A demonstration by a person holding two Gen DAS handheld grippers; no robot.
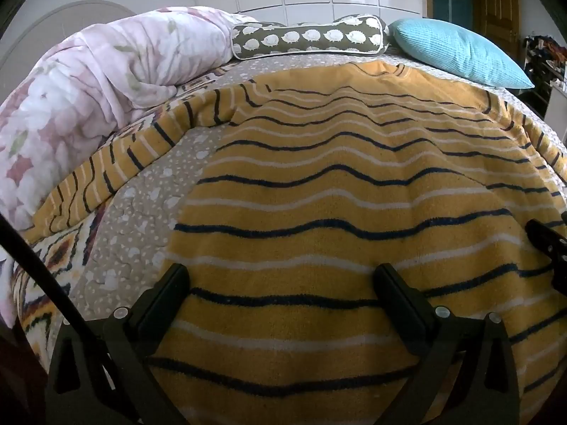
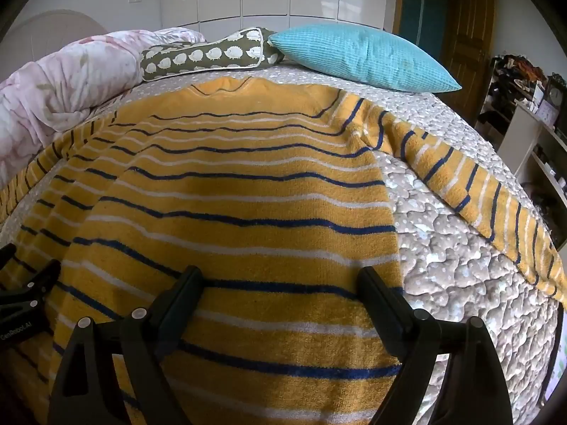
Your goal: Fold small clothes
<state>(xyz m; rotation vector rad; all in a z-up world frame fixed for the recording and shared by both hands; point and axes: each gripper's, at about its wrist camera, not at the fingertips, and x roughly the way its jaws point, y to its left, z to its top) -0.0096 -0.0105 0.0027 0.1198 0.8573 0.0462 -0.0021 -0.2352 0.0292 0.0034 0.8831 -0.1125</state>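
Observation:
A yellow sweater (image 1: 336,191) with dark blue and white stripes lies spread flat on the bed, neck toward the pillows, sleeves stretched out to both sides. My left gripper (image 1: 281,279) hovers open over the sweater's lower left part, nothing between its fingers. In the right wrist view the same sweater (image 2: 241,198) fills the middle, and my right gripper (image 2: 280,279) stands open above its lower right part, near the side edge. The right sleeve (image 2: 478,194) runs off toward the bed's right edge. Each gripper shows at the other view's border: right gripper (image 1: 549,248), left gripper (image 2: 24,290).
The bed has a beige dotted quilt (image 2: 460,265). A pink floral duvet (image 1: 88,85) is bunched at the left. A brown hedgehog-print bolster (image 1: 308,37) and a turquoise pillow (image 1: 457,49) lie at the far side. Shelves with clutter (image 2: 524,106) stand at the right.

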